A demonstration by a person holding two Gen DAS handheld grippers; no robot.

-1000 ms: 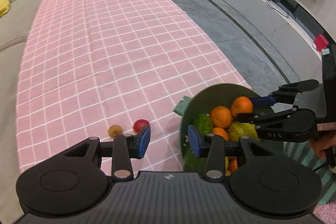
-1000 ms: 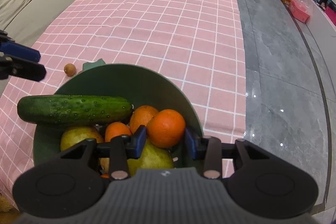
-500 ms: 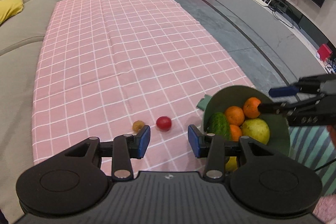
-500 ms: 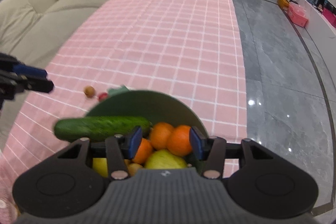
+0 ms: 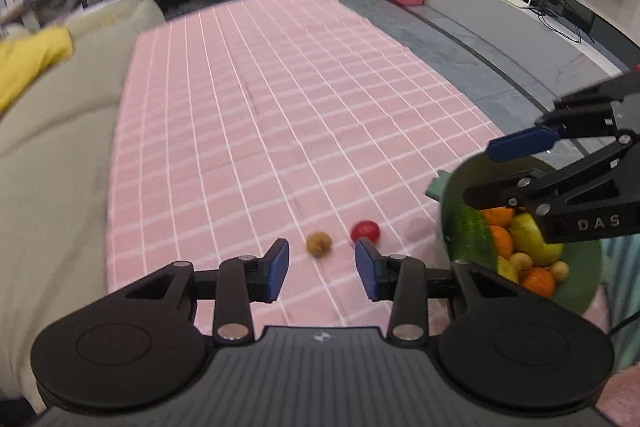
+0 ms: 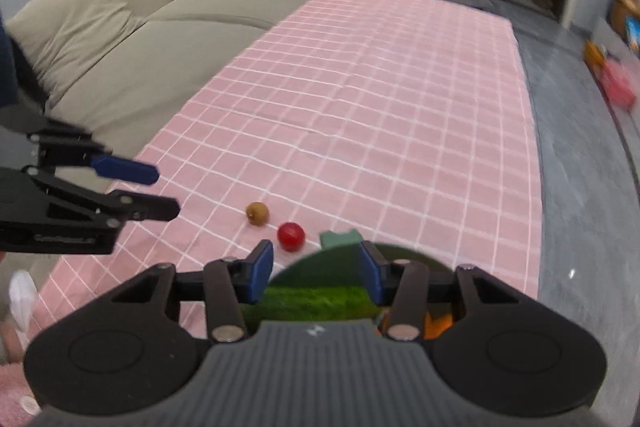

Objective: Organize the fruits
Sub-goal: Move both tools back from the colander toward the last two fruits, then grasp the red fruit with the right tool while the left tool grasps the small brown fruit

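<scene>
Green bowl: holds cucumber, oranges, pears
Left gripper: jaws just narrowed, empty; brown fruit just ahead
Right gripper: jaws just narrowed, empty, above bowl

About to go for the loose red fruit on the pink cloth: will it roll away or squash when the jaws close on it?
The red fruit looks round and smooth, so a nudge would likely send it rolling on the flat checked cloth. It looks like a small tomato, probably soft, so close gently. The brown fruit lies close beside it and may get bumped.
</scene>
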